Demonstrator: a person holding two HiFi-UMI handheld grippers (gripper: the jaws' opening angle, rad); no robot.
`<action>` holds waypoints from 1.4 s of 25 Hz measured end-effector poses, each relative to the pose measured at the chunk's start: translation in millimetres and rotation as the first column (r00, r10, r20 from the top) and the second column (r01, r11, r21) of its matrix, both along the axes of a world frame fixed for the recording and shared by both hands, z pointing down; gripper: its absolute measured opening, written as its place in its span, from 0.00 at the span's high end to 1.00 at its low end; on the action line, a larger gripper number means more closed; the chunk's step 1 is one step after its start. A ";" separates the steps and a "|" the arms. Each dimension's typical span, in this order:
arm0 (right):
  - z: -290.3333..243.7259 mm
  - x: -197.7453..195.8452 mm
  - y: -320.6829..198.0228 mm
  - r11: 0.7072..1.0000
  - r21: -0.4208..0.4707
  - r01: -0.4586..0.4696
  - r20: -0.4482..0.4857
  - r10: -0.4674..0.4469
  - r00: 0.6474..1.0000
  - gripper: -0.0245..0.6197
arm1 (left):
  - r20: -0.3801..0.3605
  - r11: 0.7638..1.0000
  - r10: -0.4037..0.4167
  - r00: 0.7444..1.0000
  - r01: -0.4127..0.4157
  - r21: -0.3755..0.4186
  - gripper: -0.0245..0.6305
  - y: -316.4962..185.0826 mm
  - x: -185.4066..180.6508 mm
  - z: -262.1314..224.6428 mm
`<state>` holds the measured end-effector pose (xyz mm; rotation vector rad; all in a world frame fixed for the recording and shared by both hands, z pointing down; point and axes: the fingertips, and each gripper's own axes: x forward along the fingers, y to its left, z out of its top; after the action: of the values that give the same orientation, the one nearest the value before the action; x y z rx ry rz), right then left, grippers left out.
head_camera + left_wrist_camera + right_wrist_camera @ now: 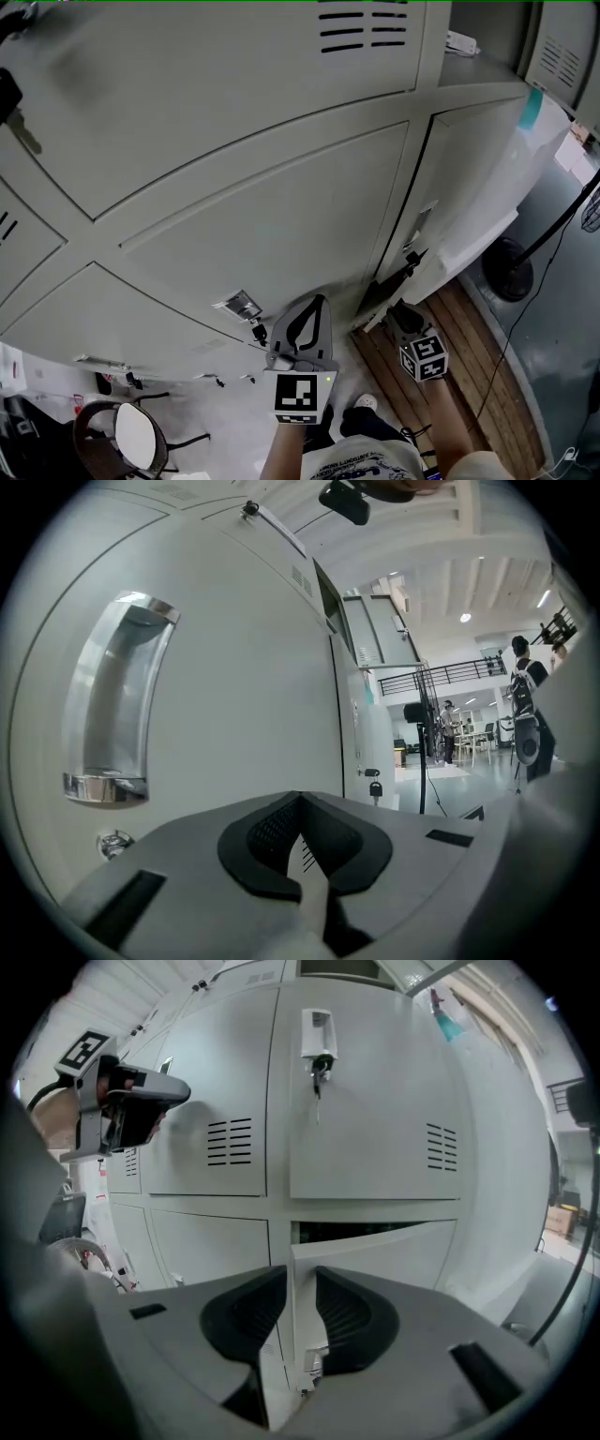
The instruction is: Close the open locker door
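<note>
The open locker door (473, 187) is the low one on the right of the bank. It is hinged on its far right side and swung out toward us, so its free edge stands upright at the panel's left. That edge is what matters. In the right gripper view it runs straight up through the gap of the right gripper (300, 1271), with the door (394, 1246) spreading away to the right behind the right-hand jaw. The jaws stand partly apart, and we see no pad pressing on the metal. From above, the right gripper (392, 305) sits just at that near edge. The left gripper (323, 300) is further left, beside the chrome handle (239, 305) of a closed locker, and its jaws meet at the tips on nothing (300, 797). We judge the right hand the nearer one. The door needs pushing away from us, toward the locker front, with contact kept close to the free edge.
</note>
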<state>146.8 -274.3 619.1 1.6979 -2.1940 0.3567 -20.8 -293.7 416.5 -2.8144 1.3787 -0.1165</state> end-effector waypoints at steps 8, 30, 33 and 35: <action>2.6 -12.5 -22.8 0.999 0.004 0.039 0.001 -0.039 0.999 0.81 | 0.005 0.998 -0.058 0.998 0.058 0.006 0.96 -2.8 -16.1 -2.7; 5.7 -26.3 -62.3 0.996 0.023 0.086 0.021 -0.087 0.996 0.89 | 0.027 0.991 -0.133 0.991 0.133 0.009 0.96 -3.9 -22.8 2.2; 5.7 -27.1 -65.8 0.995 0.024 0.092 0.020 -0.092 0.996 0.89 | 0.031 0.991 -0.134 0.991 0.134 0.007 0.96 -3.9 -21.2 2.8; 5.7 -27.3 -67.7 0.995 0.023 0.094 0.020 -0.094 0.995 0.89 | 0.031 0.991 -0.134 0.990 0.134 0.006 0.96 -3.8 -20.4 2.6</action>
<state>119.5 -341.9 624.7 1.6023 -2.2912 0.3290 -41.2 -297.5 419.1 -2.7020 1.5588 -0.1579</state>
